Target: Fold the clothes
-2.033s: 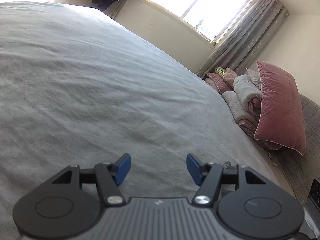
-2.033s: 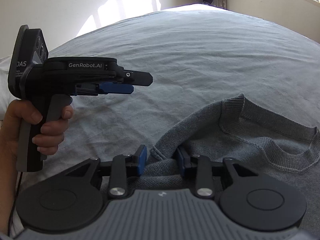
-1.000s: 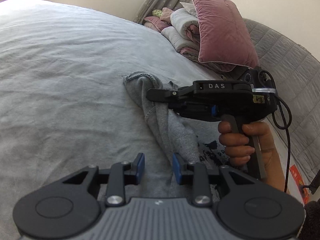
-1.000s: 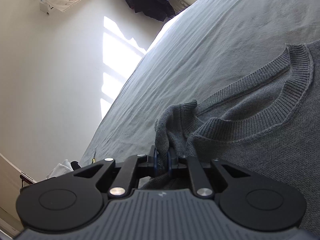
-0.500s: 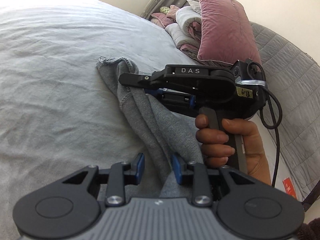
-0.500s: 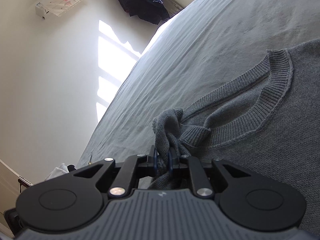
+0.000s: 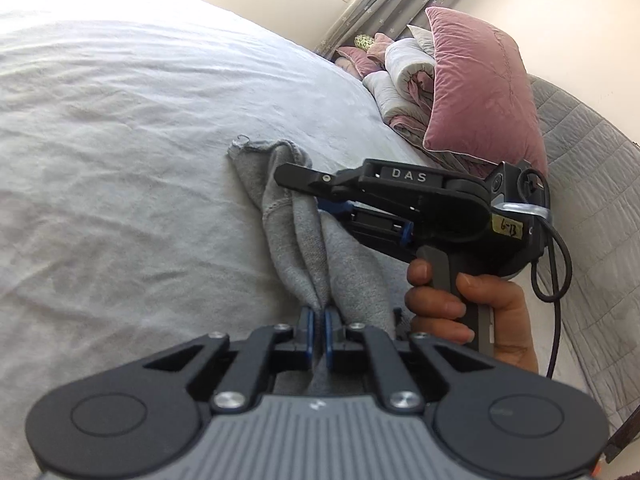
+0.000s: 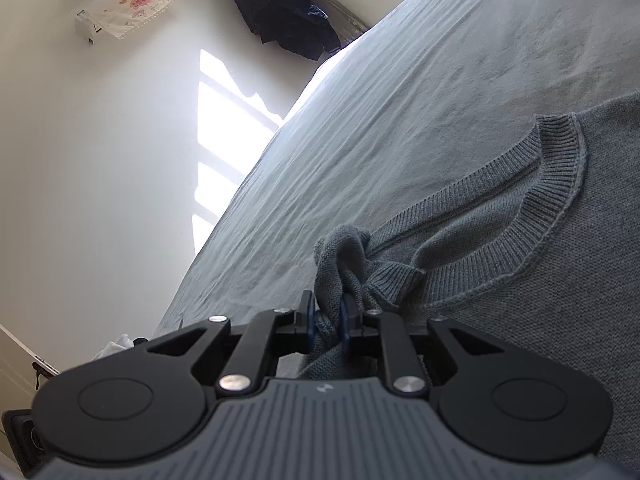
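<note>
A grey knitted sweater [image 8: 540, 272] lies on a bed covered by a pale grey sheet [image 7: 120, 152], and both hand-held grippers are clamped on it. In the left wrist view, the left gripper [image 7: 317, 334] has its blue pads drawn almost together, pinching a bunched ridge of the sweater's cloth that rises from the sheet and runs away from the camera toward a frayed-looking edge farther off. Just to the right of that ridge, the right gripper [image 7: 332, 204] reaches in from the right, held by a hand [image 7: 460, 308] wrapped around its grey handle; its black upper finger lies over the cloth and a blue pad shows beneath, with the fabric gathered between them. A black cable loops from the rear of that tool. In the right wrist view, the same gripper's blue pads are closed on a twisted knot of knit near the ribbed collar [image 8: 532, 200], which curves across the right half of the frame while the rest of the garment spreads flat to the right. At the far right of the bed a pink velvet pillow [image 7: 480, 88] leans against rolled bedding [image 7: 404, 72], with a grey curtain [image 7: 392, 4] behind. On the far wall hang dark clothes [image 8: 284, 12].
</note>
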`<state>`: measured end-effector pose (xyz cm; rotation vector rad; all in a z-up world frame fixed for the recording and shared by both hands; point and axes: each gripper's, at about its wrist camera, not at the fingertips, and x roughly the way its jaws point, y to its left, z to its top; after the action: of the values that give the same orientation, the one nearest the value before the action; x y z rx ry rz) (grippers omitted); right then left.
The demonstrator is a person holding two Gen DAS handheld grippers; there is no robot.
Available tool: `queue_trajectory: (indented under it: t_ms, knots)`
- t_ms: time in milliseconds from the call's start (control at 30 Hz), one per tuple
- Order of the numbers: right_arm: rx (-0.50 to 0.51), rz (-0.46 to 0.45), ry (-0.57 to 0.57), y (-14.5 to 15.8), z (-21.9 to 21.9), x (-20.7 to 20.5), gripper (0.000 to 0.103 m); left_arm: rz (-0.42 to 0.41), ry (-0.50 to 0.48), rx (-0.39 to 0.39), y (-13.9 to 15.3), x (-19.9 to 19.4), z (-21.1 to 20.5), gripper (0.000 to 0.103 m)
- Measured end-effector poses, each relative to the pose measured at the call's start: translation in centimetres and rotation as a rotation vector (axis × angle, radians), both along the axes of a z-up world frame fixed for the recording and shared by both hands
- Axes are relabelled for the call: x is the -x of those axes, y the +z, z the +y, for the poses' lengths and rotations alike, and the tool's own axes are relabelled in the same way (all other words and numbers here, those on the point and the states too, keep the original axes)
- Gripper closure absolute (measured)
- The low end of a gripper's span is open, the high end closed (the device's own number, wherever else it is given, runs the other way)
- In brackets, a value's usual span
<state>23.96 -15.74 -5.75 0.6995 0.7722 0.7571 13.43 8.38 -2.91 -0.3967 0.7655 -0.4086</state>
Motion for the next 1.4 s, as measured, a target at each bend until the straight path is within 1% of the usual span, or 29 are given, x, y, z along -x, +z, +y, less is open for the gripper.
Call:
queue_trajectory:
  t_ms: [133,300,367,500,567,633,667,700,767,800,867,933,967,1000,1033,1067,1100,1167,1233,1267,1300,1400]
  knots:
    - [-0.029,-0.016,-0.004,0.1,0.8,-0.1,0.084,-0.036,0.112,-0.091,1.1,0.3,2.9,0.098]
    - [-0.073,-0.062,0.019,0.5,2.6,0.2,0.084,-0.081,0.222,-0.222,2.3,-0.3,5.8,0.098]
    - [-0.083,-0.081,0.032,0.7,3.3,0.4,0.084,-0.088,0.249,-0.271,2.4,-1.1,6.5,0.098]
    - [-0.061,-0.102,0.057,0.6,4.0,0.4,0.082,-0.087,0.296,-0.356,2.4,-2.9,7.9,0.098]
    - [-0.049,-0.101,0.059,0.6,4.1,0.3,0.074,-0.087,0.319,-0.399,2.4,-3.9,8.6,0.098]
    - [-0.031,-0.109,0.044,0.6,3.8,0.2,0.069,-0.087,0.342,-0.442,2.4,-4.8,9.3,0.098]
    - [-0.028,-0.112,0.039,0.6,3.7,0.1,0.067,-0.087,0.354,-0.463,2.4,-5.3,9.7,0.100]
    - [-0.027,-0.113,0.037,0.5,3.6,0.1,0.066,-0.087,0.366,-0.485,2.4,-5.7,10.0,0.103]
    - [-0.024,-0.112,0.038,0.4,3.5,0.0,0.065,-0.086,0.389,-0.527,2.4,-6.7,10.7,0.103]
    - [-0.021,-0.111,0.040,0.4,3.6,-0.1,0.064,-0.076,0.402,-0.524,2.3,-7.0,11.2,0.103]
    - [-0.005,-0.107,0.048,0.3,3.9,-0.1,0.064,-0.039,0.428,-0.461,2.1,-7.4,12.3,0.103]
    - [0.009,-0.105,0.052,0.3,4.1,-0.1,0.064,-0.013,0.432,-0.389,2.0,-6.7,13.1,0.100]
    - [0.016,-0.104,0.053,0.2,4.2,-0.1,0.064,0.000,0.432,-0.355,2.0,-6.2,13.5,0.094]
    - [0.016,-0.102,0.055,0.2,4.2,-0.1,0.064,0.013,0.432,-0.321,2.0,-5.8,13.8,0.085]
    - [0.015,-0.101,0.055,0.1,4.1,-0.1,0.063,0.029,0.436,-0.292,1.9,-5.4,14.2,0.079]
    - [0.017,-0.101,0.055,0.1,4.1,-0.1,0.063,0.049,0.444,-0.267,1.8,-4.9,14.5,0.069]
    - [0.018,-0.102,0.054,0.2,4.2,0.0,0.063,0.069,0.457,-0.245,1.7,-4.4,15.0,0.065]
    - [0.019,-0.103,0.057,0.2,4.2,0.1,0.062,0.110,0.496,-0.211,1.5,-3.4,15.8,0.065]
    - [0.022,-0.106,0.060,0.3,4.1,0.2,0.062,0.144,0.549,-0.195,1.5,-2.2,16.4,0.062]
    - [0.022,-0.109,0.060,0.3,4.0,0.3,0.061,0.161,0.575,-0.187,1.5,-1.6,16.8,0.057]
    - [0.021,-0.111,0.060,0.4,4.1,0.3,0.061,0.178,0.601,-0.179,1.4,-1.0,17.1,0.054]
    - [0.020,-0.110,0.058,0.4,4.1,0.2,0.060,0.217,0.627,-0.114,1.1,0.3,17.5,0.054]
